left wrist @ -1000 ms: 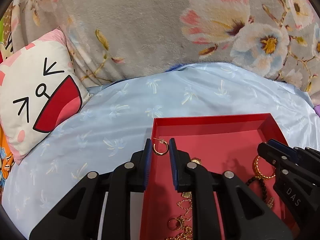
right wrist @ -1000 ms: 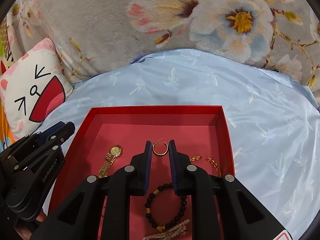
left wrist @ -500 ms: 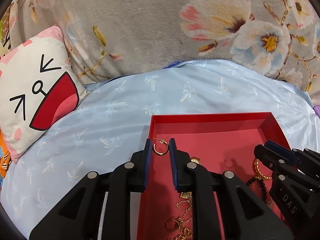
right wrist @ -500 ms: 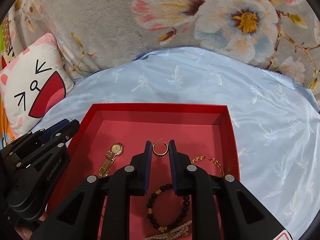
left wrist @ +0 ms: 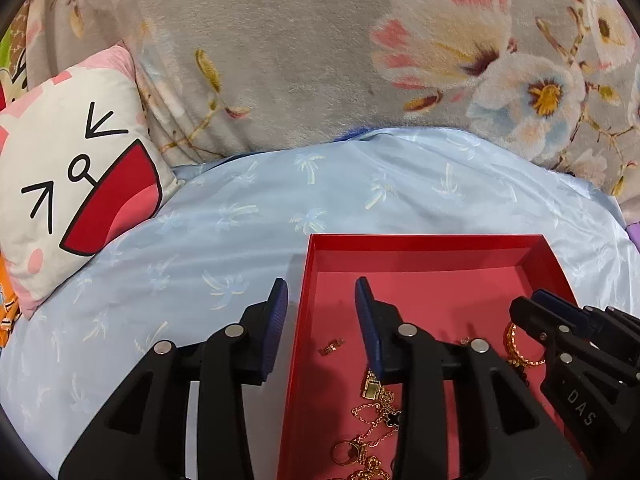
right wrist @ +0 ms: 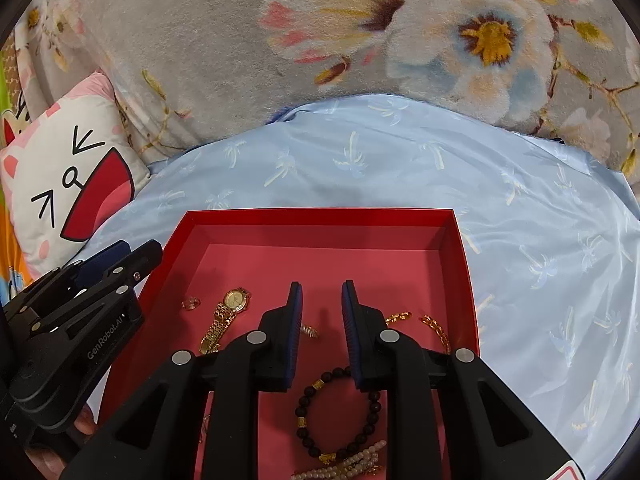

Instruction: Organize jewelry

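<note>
Right wrist: gold watch in red tray

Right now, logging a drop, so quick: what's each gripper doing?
Left gripper: jaws opening, nothing between them.
Right gripper: jaws opening, nothing between them.

Left gripper sits low in its own view, tilted downward, jaws opening with nothing between the blue pads. Right gripper is angled down too, jaws parting a little, nothing between them. Each shows at the lower edge of the other's view, and fingertips peek out lower left.
</note>
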Tool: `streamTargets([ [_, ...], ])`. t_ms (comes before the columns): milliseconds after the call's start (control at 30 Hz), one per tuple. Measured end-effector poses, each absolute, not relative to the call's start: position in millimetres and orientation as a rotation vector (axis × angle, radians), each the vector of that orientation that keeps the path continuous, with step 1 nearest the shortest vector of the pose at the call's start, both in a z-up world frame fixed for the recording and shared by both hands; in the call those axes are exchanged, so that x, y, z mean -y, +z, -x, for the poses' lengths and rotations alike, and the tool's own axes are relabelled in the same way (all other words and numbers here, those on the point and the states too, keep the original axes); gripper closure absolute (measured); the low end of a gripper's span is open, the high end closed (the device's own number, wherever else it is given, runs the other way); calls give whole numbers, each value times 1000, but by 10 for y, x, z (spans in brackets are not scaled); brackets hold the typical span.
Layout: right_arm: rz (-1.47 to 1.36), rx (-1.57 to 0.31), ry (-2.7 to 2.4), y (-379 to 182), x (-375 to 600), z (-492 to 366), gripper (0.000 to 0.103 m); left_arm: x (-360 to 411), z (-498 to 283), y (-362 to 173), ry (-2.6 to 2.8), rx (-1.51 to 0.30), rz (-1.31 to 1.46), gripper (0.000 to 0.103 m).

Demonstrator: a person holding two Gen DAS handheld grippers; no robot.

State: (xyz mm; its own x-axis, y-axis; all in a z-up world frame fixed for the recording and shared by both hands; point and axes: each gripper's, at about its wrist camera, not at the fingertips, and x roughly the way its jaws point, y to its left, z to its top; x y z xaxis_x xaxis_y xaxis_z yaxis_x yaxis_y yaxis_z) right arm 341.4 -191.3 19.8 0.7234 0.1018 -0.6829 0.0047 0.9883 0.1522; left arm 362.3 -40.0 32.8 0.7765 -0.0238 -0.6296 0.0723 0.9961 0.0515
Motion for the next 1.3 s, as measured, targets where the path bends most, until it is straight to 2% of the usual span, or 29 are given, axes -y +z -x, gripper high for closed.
streamTargets([
  [700, -139, -759, 53, 187, 1902, -3406, 83, 424, -3599, 331, -48, -666, -95, 69],
  [767, -137, -758, 51, 188, 1896, -3403, 81, 424, -3598, 331, -49, -666, -95, 69],
  [833, -139, -751, 51, 193, 1897, -3387, 74, 421, -3595, 337, -46, -662, -95, 69],
  [1067, -116, -746, 51, 183, 1842, -3361, 72, 421, -3576, 346, -42, -658, -97, 69],
  [1200, -106, -743, 42, 173, 1825, -3344, 66, 429, -3559, 348, -35, -652, -104, 69],
  [1267, -102, -743, 37, 183, 1822, -3305, 66, 445, -3534, 351, -38, -650, -108, 66],
  [1300, -101, -739, 38, 201, 1829, -3261, 65, 453, -3513, 358, -39, -648, -109, 62],
])
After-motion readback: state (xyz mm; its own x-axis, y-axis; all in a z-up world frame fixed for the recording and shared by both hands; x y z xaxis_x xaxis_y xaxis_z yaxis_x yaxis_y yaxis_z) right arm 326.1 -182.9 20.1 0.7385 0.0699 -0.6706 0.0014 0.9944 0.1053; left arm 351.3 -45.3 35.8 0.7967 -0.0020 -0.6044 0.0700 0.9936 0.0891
